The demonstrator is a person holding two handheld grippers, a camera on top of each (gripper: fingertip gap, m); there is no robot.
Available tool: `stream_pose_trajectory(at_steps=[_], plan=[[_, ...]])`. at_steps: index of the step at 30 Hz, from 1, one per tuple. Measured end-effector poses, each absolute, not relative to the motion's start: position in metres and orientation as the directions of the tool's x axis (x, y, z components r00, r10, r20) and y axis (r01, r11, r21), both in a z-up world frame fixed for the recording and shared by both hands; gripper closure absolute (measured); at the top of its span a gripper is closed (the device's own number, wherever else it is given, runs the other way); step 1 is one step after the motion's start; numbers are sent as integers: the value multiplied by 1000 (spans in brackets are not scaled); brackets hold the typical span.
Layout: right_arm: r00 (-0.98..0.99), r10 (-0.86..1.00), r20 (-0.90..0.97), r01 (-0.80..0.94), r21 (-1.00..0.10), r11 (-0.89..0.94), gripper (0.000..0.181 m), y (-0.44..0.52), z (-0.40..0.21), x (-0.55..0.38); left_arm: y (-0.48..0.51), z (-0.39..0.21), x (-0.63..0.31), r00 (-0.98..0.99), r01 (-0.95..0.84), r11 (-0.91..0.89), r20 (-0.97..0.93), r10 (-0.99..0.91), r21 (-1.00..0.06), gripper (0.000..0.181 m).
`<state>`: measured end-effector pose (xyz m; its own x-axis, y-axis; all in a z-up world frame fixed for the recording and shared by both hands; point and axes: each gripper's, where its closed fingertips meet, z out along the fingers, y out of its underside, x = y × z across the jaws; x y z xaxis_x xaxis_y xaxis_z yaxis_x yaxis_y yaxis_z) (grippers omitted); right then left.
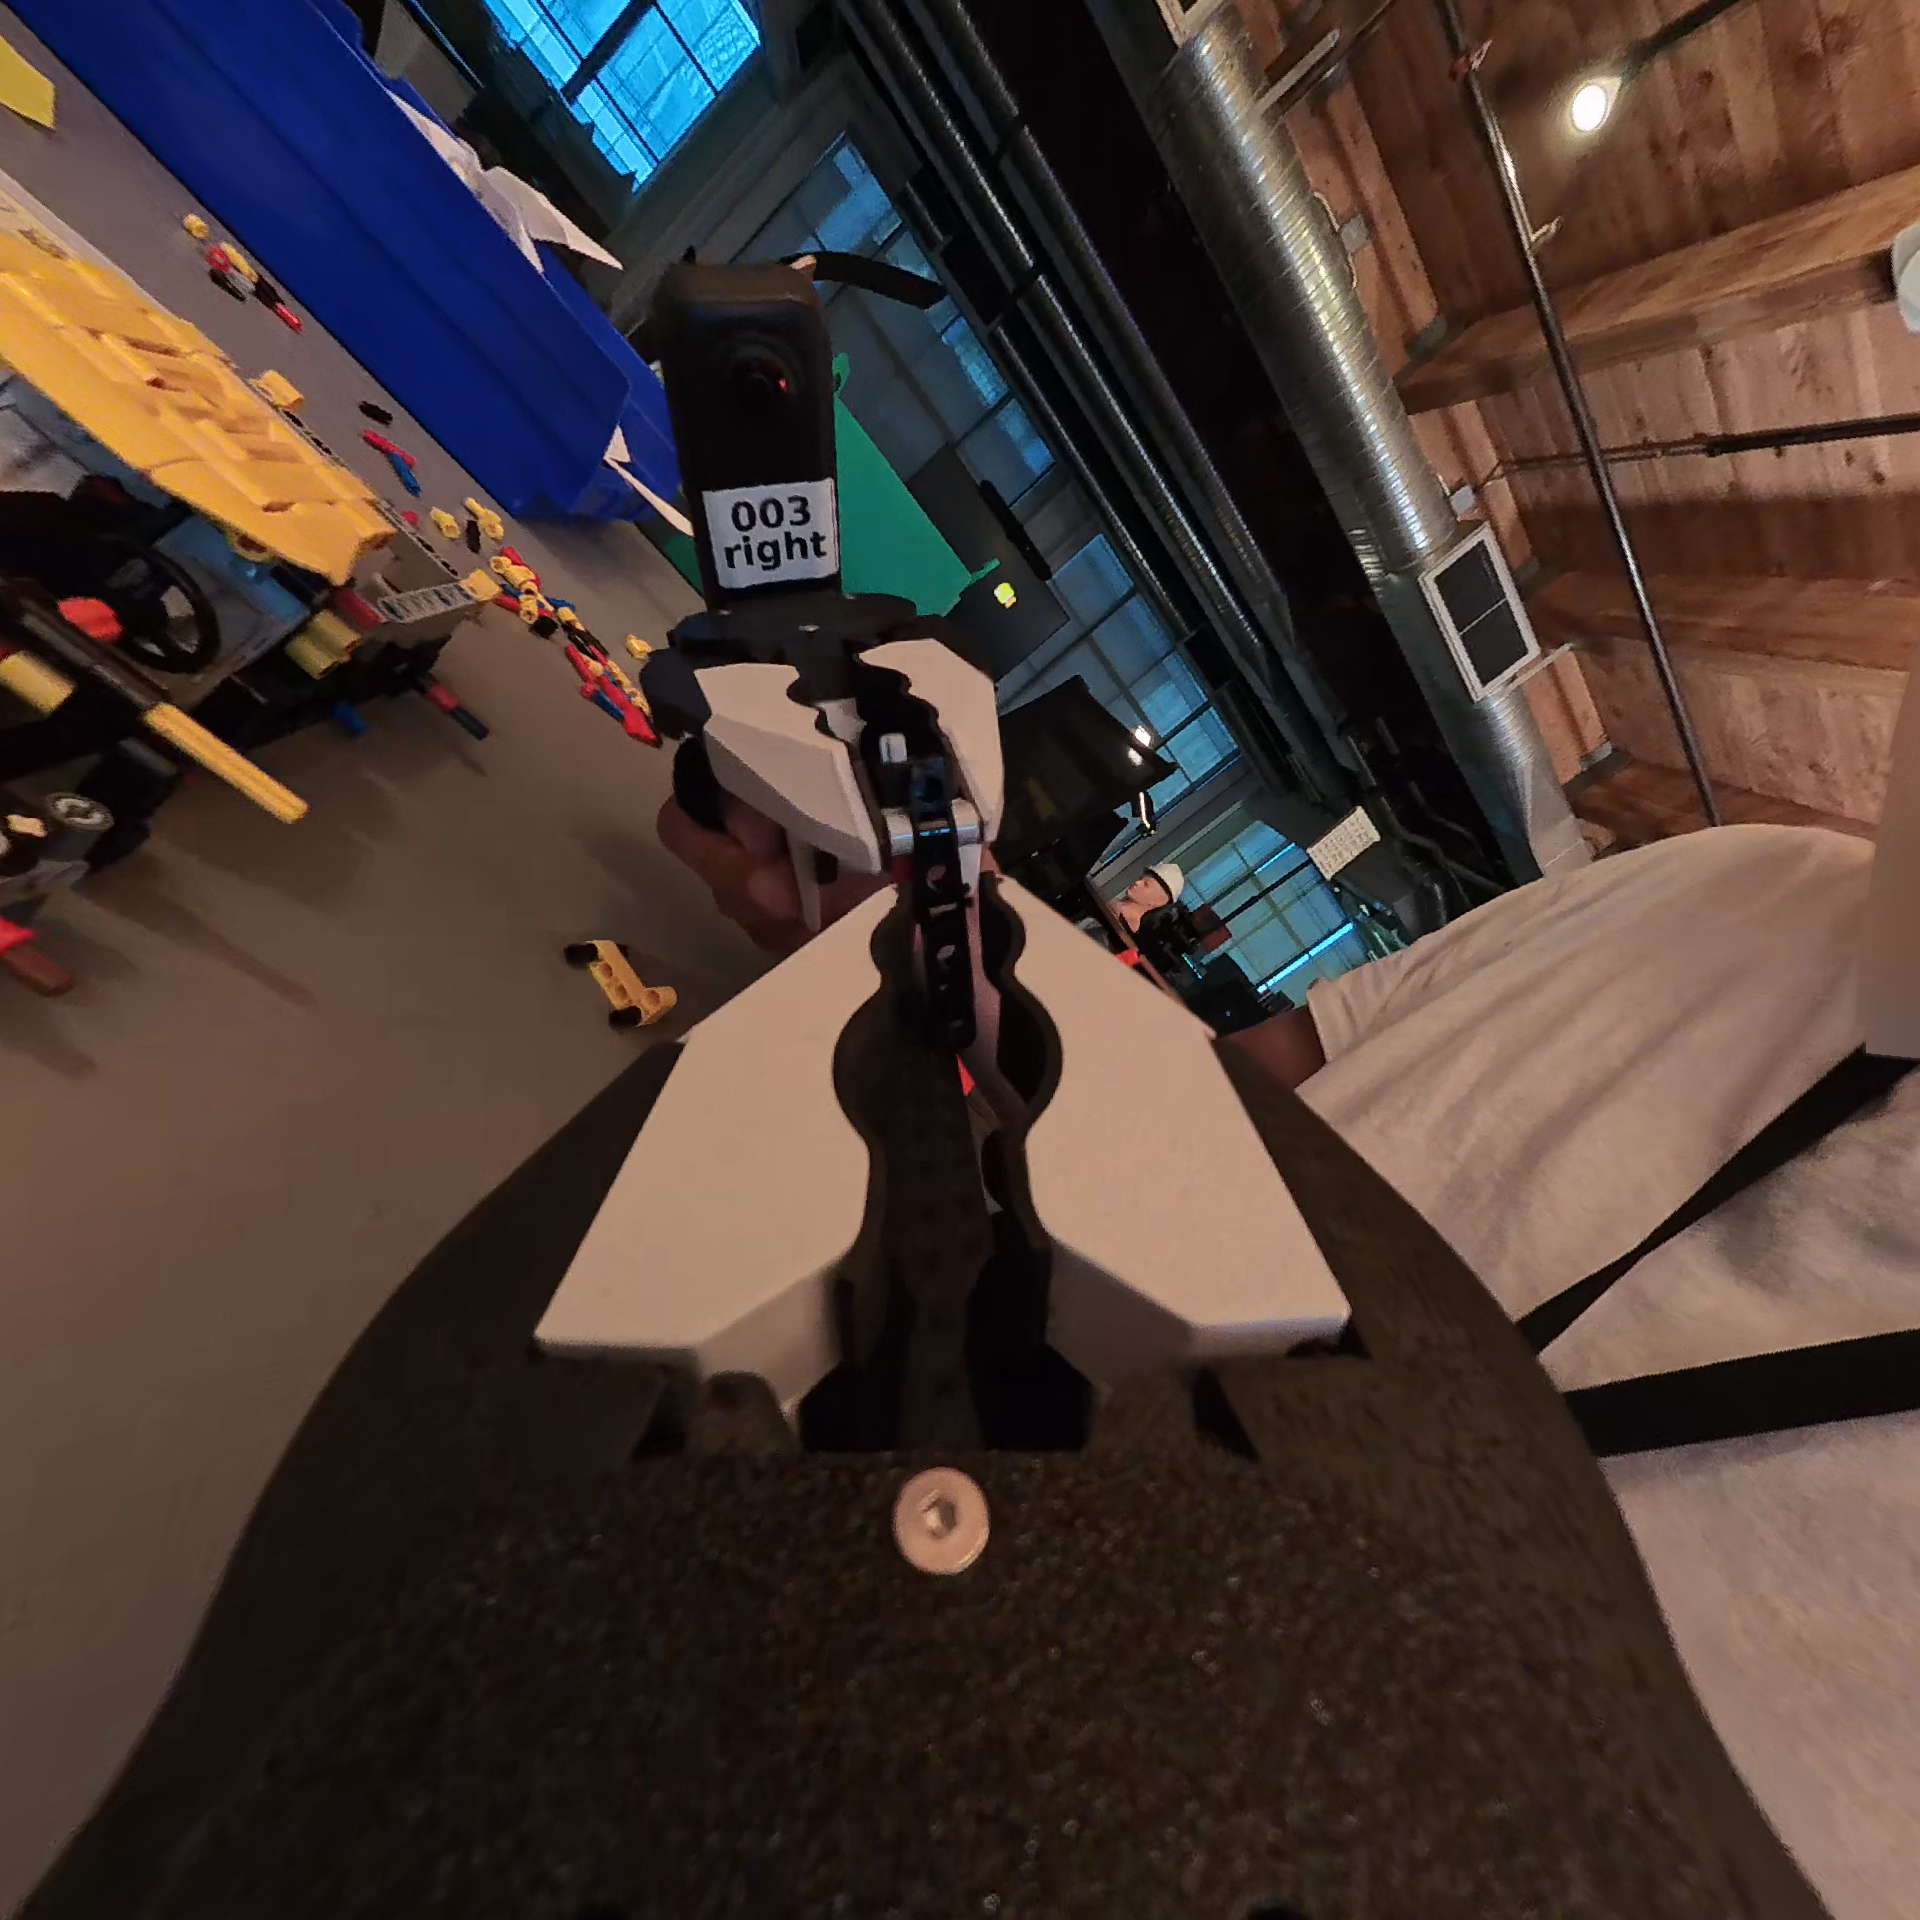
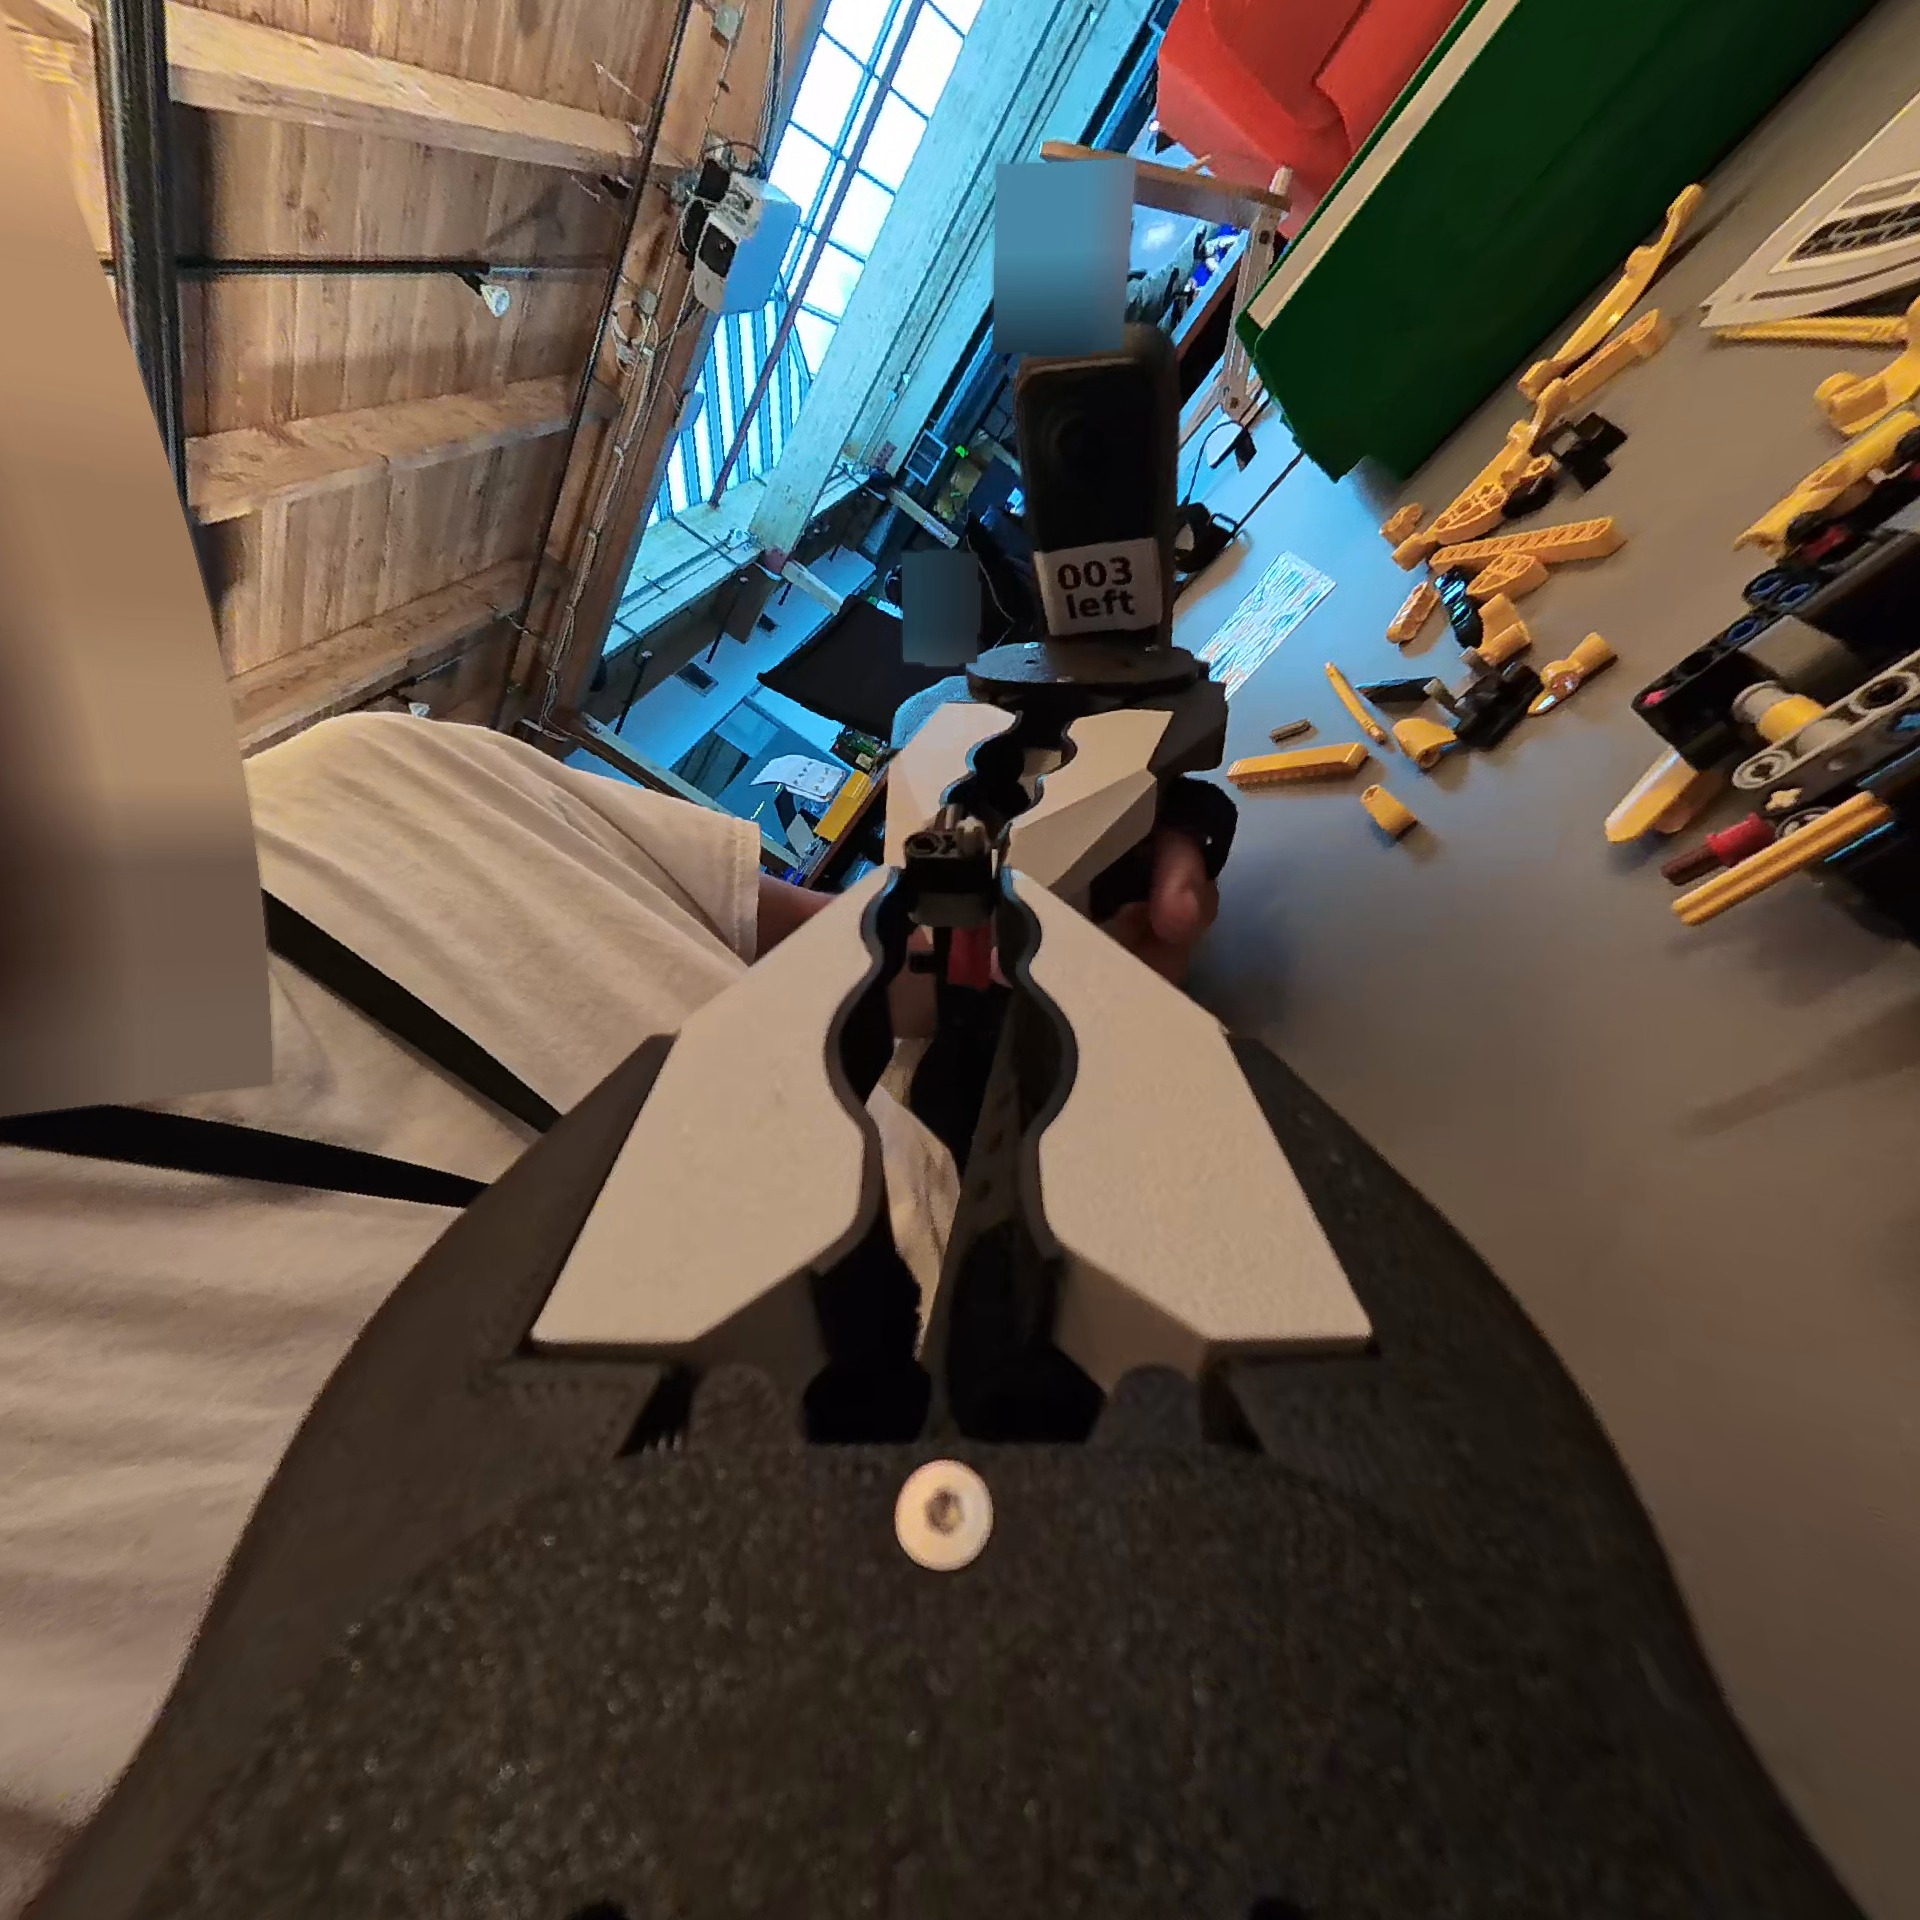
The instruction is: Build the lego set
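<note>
Both grippers are held in the air, tip to tip, over the grey table (image 1: pixel 364 1039). My left gripper (image 1: pixel 940 904) is shut on a thin black beam with round holes (image 1: pixel 943 940). Its far end carries a small grey and blue part (image 1: pixel 925 805). The right gripper (image 1: pixel 914 800) faces mine there and pinches that end. In the right wrist view my right gripper (image 2: pixel 945 894) is shut on the same black and grey assembly (image 2: pixel 940 862), with a red piece (image 2: pixel 966 951) just behind the tips. The left gripper (image 2: pixel 987 810) meets it from the far side.
A part-built yellow and black model (image 1: pixel 187 499) stands on the table; it also shows in the right wrist view (image 2: pixel 1808 717). Loose yellow, red and blue pieces (image 1: pixel 561 623) and a yellow connector (image 1: pixel 623 982) lie nearby. Blue bins (image 1: pixel 416 260), a green bin (image 2: pixel 1507 208), and a person's white shirt (image 2: pixel 436 883) are in view. Less than 4 cm separates the two grippers' tips. The yellow connector (image 1: pixel 623 982) is about 12 cm from my left fingertips.
</note>
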<state>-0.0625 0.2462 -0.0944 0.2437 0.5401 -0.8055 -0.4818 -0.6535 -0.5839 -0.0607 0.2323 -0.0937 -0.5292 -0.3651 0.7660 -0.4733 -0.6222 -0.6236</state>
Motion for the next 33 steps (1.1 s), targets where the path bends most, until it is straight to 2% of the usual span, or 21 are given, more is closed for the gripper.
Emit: stream_pose_trajectory(at_steps=[6,9,10,12,14,17,21,23,26,30,33], plan=[[278,529,-802,-528,-588,-613,163,252,-94,-58,242,-96,-56,-487,-426,-647,763,-425,-632,173],[441,561,-700,-519,-709,-477,146,251,-87,-50,256,-94,-52,-466,-370,-724,791,-398,-582,174],[558,550,-621,-467,-783,-411,142,252,-90,-49,261,-94,-51,-454,-351,-743,798,-397,-569,174],[783,498,-373,-248,-921,-301,124,256,-103,-53,269,-94,-49,-441,-321,-769,806,-395,-553,174],[874,439,-209,-123,-969,-215,124,259,-101,-62,273,-97,-47,-422,-313,-785,819,-390,-535,174],[933,341,-116,-62,-985,-163,120,268,-97,-68,271,-98,-45,-417,-314,-784,820,-393,-535,174],[980,197,11,48,-981,-187,140,275,-100,-55,273,-96,-46,-424,-304,-797,823,-377,-522,174],[986,159,51,82,-977,-197,131,277,-102,-52,276,-95,-45,-417,-283,-806,823,-385,-521,174],[991,131,39,70,-966,-249,132,281,-109,-53,278,-93,-44,-422,-259,-834,834,-356,-488,173],[993,9,116,115,-967,-225,160,284,-105,-45,275,-92,-41,-418,-249,-825,824,-382,-508,173],[996,-27,87,78,-965,-249,164,284,-111,-42,276,-98,-39,-384,-249,-809,821,-422,-532,172]])
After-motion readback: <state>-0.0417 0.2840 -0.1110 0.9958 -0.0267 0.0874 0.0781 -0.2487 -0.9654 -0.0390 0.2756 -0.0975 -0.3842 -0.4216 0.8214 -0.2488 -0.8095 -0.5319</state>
